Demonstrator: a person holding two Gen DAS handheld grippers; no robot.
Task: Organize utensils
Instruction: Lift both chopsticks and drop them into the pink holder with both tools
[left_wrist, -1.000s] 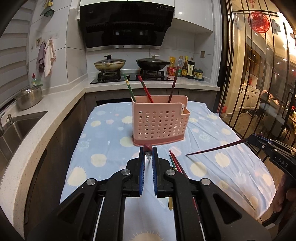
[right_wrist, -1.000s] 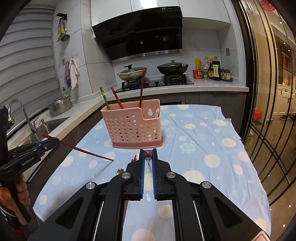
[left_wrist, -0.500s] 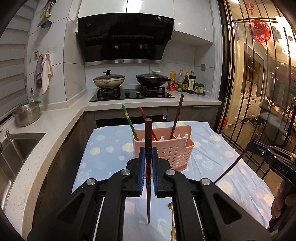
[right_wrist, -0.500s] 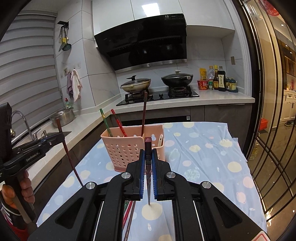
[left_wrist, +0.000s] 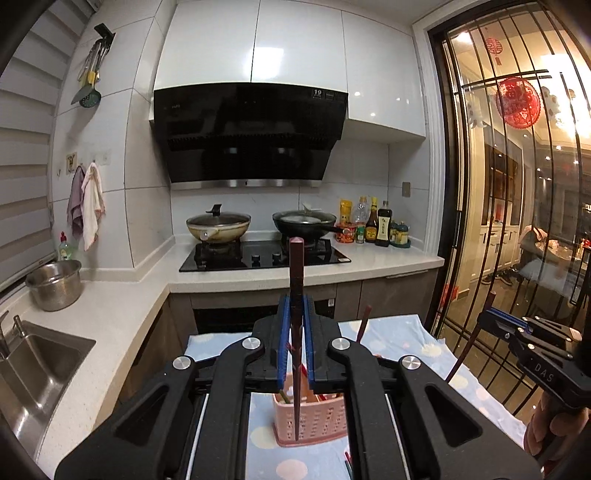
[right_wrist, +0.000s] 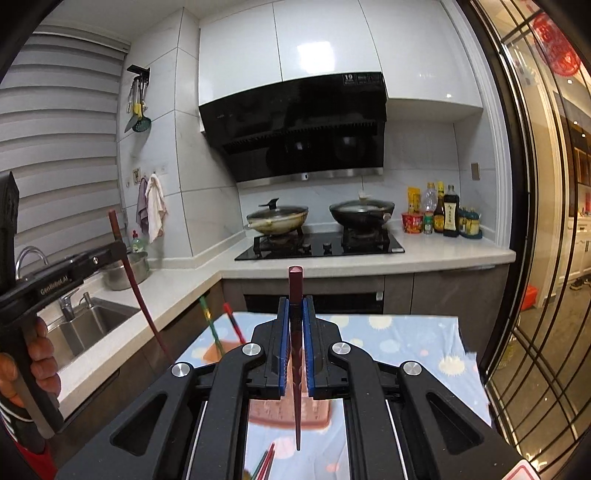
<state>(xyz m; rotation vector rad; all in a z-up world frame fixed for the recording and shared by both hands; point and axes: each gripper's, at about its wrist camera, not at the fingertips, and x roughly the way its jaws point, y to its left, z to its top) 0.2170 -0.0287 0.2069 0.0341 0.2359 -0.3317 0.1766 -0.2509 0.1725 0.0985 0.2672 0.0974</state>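
Observation:
My left gripper (left_wrist: 296, 306) is shut on a dark red chopstick (left_wrist: 296, 273), held upright, tip pointing down over the pink perforated utensil basket (left_wrist: 314, 421). My right gripper (right_wrist: 296, 310) is shut on another dark red chopstick (right_wrist: 295, 291), also upright, above the basket (right_wrist: 288, 411). The basket holds a green chopstick (right_wrist: 208, 321), a red one (right_wrist: 232, 321) and a brown one (left_wrist: 364, 323). More chopsticks (right_wrist: 264, 461) lie on the cloth in front of the basket. The left gripper shows in the right wrist view (right_wrist: 118, 251); the right gripper shows in the left wrist view (left_wrist: 487, 321).
The basket stands on a table with a blue dotted cloth (left_wrist: 399, 339). Behind it a counter carries a hob with two pans (left_wrist: 258, 225) and bottles (left_wrist: 376, 225). A sink (left_wrist: 40, 362) and a steel pot (left_wrist: 55, 284) are left. A glass door with bars (left_wrist: 517, 221) is right.
Both grippers have risen high above the table and tilted up, each carrying its chopstick from level to upright over the basket.

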